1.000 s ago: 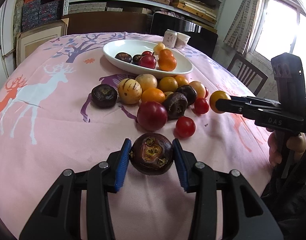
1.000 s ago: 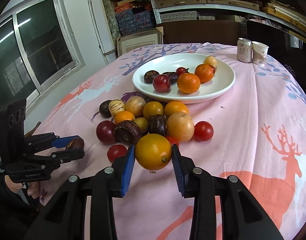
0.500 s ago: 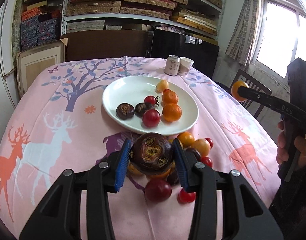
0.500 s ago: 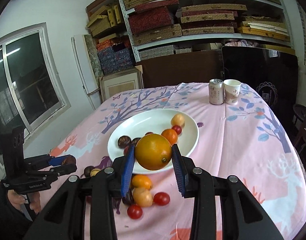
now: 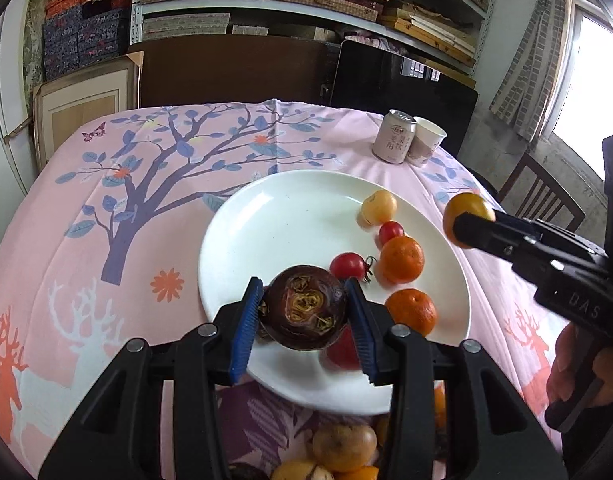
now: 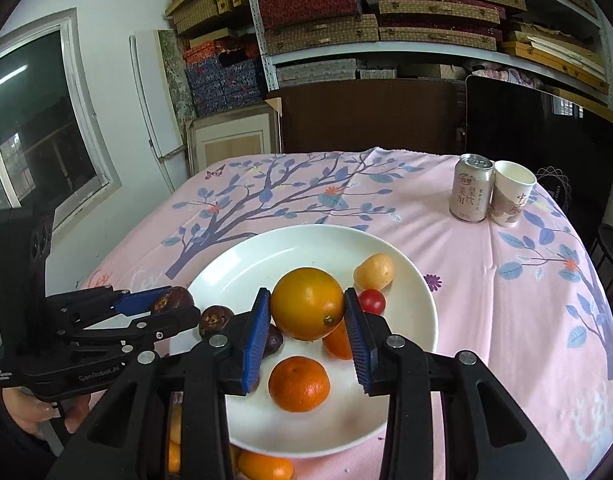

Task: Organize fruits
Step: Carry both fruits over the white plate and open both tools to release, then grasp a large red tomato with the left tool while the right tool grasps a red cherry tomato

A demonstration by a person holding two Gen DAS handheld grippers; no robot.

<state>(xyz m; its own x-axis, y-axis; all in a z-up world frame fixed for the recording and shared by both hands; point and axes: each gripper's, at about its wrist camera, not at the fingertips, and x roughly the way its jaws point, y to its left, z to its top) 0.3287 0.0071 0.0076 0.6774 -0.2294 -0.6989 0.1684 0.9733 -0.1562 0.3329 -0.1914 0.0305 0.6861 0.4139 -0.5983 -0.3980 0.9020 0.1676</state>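
Over the white plate (image 6: 424, 322) I hold both tongs loaded: the left gripper (image 5: 304, 314) is clamped on a dark purple fruit (image 5: 305, 312), the right gripper (image 6: 306, 318) on a yellow-orange fruit (image 6: 307, 303). My worry is release: dropped from this height, either round fruit could roll into the tangerines (image 5: 401, 259) and tomatoes (image 5: 348, 266) or off the rim. Loose fruit (image 5: 343, 446) on the cloth near the plate's edge is mostly hidden behind my tongs, so I cannot count it.
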